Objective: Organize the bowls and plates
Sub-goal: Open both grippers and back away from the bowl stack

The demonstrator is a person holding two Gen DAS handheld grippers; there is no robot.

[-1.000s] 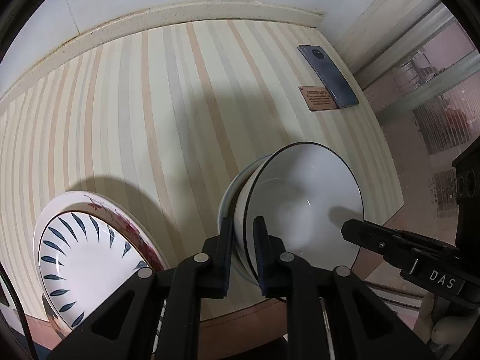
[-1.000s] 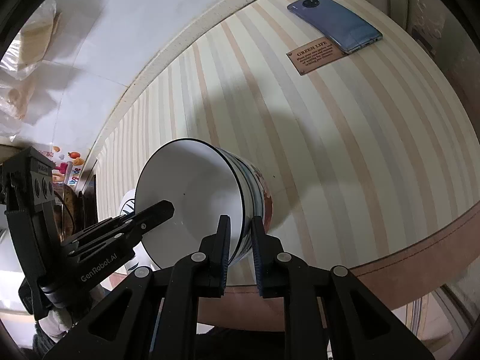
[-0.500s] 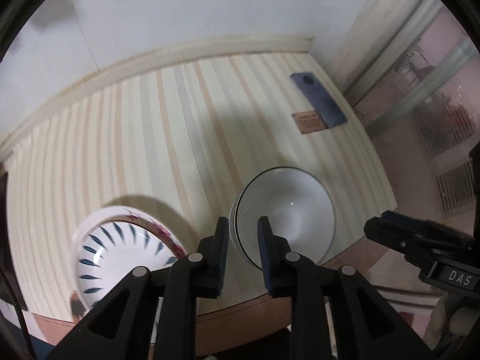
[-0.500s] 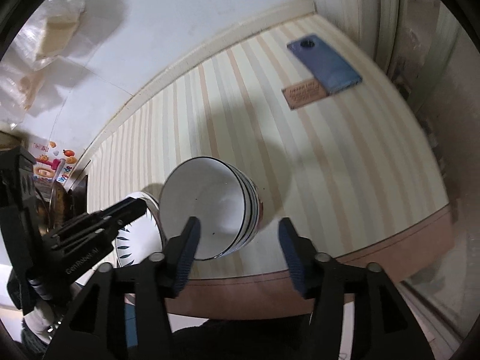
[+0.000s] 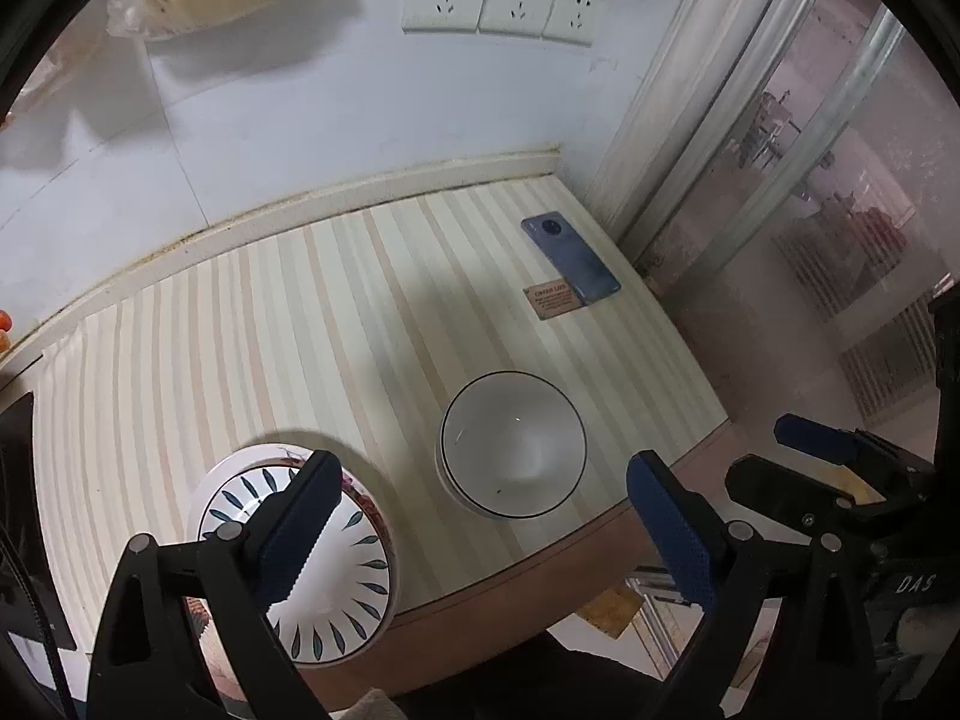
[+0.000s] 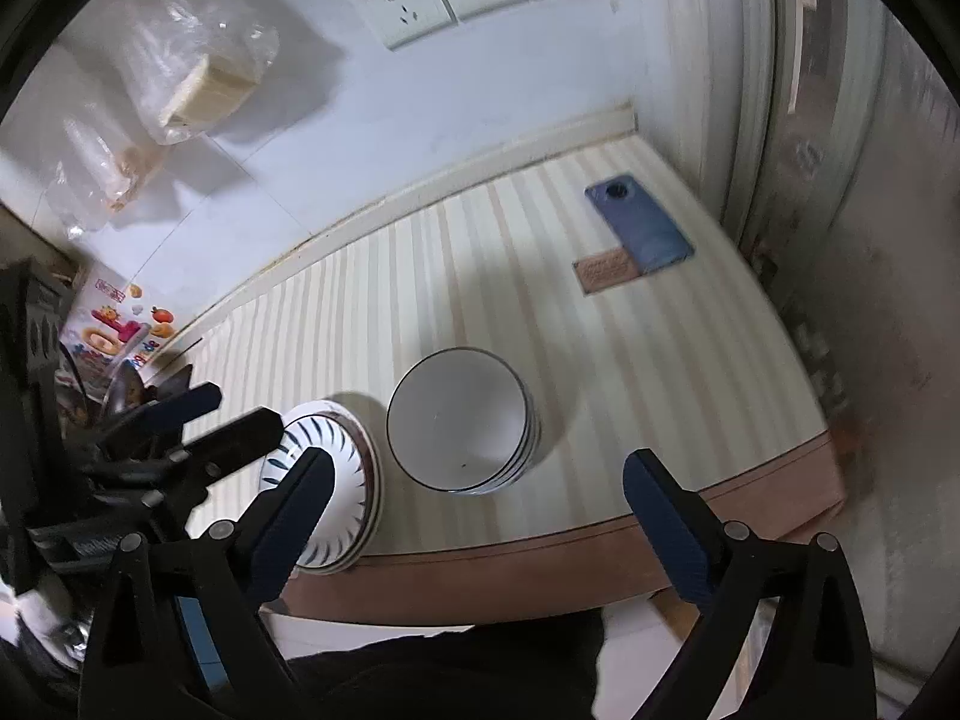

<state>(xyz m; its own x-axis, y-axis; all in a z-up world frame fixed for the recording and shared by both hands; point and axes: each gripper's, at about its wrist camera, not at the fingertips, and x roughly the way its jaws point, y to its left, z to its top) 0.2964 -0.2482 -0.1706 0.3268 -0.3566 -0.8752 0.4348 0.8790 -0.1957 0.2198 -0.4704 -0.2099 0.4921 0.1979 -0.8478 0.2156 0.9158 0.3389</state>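
Note:
A stack of white bowls with dark rims (image 5: 513, 444) stands upright on the striped table near its front edge; it also shows in the right wrist view (image 6: 459, 429). To its left lies a stack of plates with a blue leaf pattern (image 5: 336, 552), also seen in the right wrist view (image 6: 336, 480). My left gripper (image 5: 480, 528) is open and empty, raised above and in front of both stacks. My right gripper (image 6: 480, 516) is open and empty, also raised back from the bowls. Each gripper shows in the other's view.
A blue phone (image 5: 570, 258) and a small brown card (image 5: 553, 300) lie at the table's back right. Wall sockets (image 5: 501, 3) and a hanging plastic bag (image 6: 198, 78) are on the wall. A glass door frame stands at the right. Clutter sits at the far left (image 6: 114, 330).
Both grippers were shut on the bowl rim a second ago; they let go, opened wide and pulled up and back. The bowl now rests upright in the stack.

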